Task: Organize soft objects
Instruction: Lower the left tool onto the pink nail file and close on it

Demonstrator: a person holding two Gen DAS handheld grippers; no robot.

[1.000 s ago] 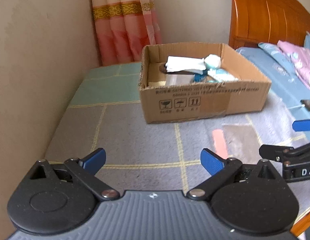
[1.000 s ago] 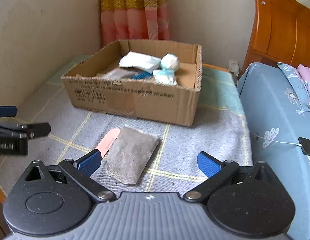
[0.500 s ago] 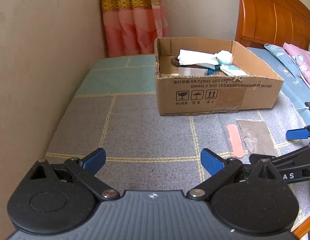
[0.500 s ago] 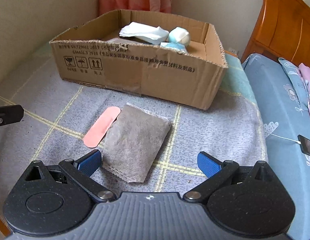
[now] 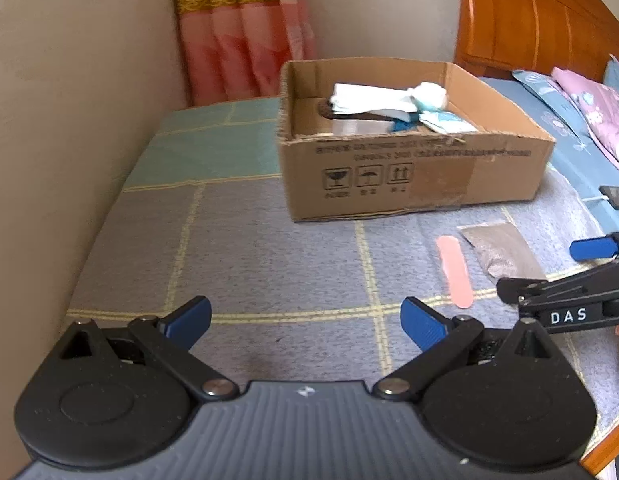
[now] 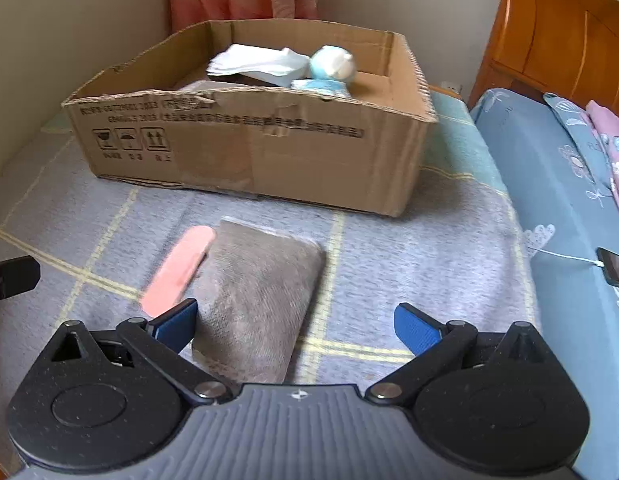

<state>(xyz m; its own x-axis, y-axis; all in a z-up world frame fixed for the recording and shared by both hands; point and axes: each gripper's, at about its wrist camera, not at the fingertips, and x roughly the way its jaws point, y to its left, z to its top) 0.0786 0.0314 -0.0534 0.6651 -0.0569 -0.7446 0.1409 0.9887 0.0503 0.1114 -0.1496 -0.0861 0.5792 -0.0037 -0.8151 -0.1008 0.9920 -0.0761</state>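
Observation:
A grey fabric pouch (image 6: 261,300) lies flat on the checked blanket, with a pink strip (image 6: 177,270) along its left side. My right gripper (image 6: 295,326) hovers open just above the pouch's near end, its left fingertip over the pouch edge. In the left wrist view the pouch (image 5: 501,250) and pink strip (image 5: 455,270) lie to the right, partly behind the right gripper's arm. My left gripper (image 5: 305,320) is open over bare blanket, holding nothing. The cardboard box (image 6: 269,148) behind holds white cloths, a pale blue ball and other soft items.
The box (image 5: 409,178) stands at the back centre. A wall runs along the left and a pink curtain (image 5: 241,32) hangs in the corner. A wooden headboard (image 6: 561,28), blue bedsheet and a phone (image 6: 613,268) on a cable are at the right.
My right gripper has moved forward and down, closing in on the grey pouch. The left gripper has drifted slightly, its view swinging right so pouch and strip show. Both stayed open.

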